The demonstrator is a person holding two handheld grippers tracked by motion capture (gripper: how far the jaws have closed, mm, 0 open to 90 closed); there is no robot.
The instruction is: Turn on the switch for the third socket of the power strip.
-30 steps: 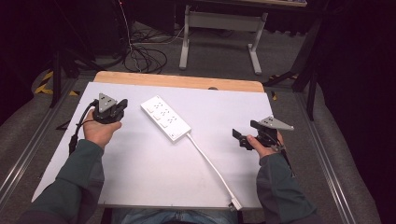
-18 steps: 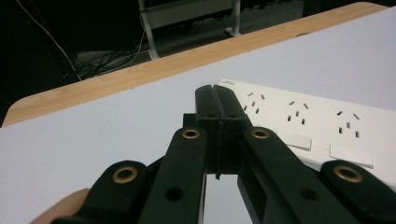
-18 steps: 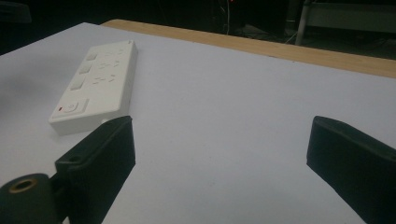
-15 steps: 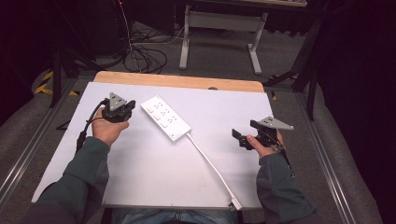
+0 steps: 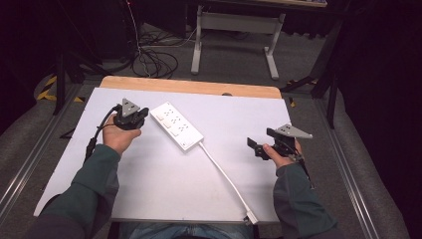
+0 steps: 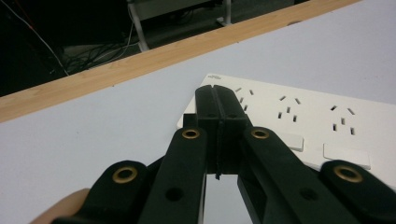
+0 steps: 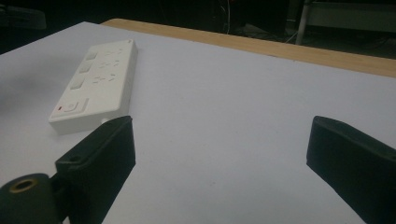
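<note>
A: Where does the power strip (image 5: 176, 125) lie?

B: Flat on the white tabletop (image 5: 149, 174), a little left of the middle and toward the far side. It is white and runs on a slant, its far end pointing far-left and its near end pointing near-right. From the near end a white cord (image 5: 226, 180) runs off toward the near right edge of the tabletop and ends in a plug (image 5: 251, 218) at that edge.

A: And the left tool?

B: The left tool (image 5: 138, 117) is held in the person's left hand (image 5: 118, 138), just beside the far-left end of the strip. In the left gripper view its two black jaws are clenched together with nothing between them, and their tips sit over the corner of the strip. From the high view I cannot tell whether the tips touch the strip or hover just above it.

A: What shows on the strip from there?

B: Rows of socket slots on top, and flat rectangular switches along the side nearer the camera.

A: The right tool?

B: The right tool (image 5: 252, 147) is in the person's right hand (image 5: 278, 154) near the right edge of the tabletop, well apart from the strip. In the right gripper view its jaws are spread wide and released, with bare tabletop between them. The strip shows farther off at the left of that view.

A: Anything past the tabletop?

B: A wooden edge (image 5: 189, 86) along the far side, then tangled cables (image 5: 152, 59) on the floor and the legs of a metal stand (image 5: 234, 35).
</note>
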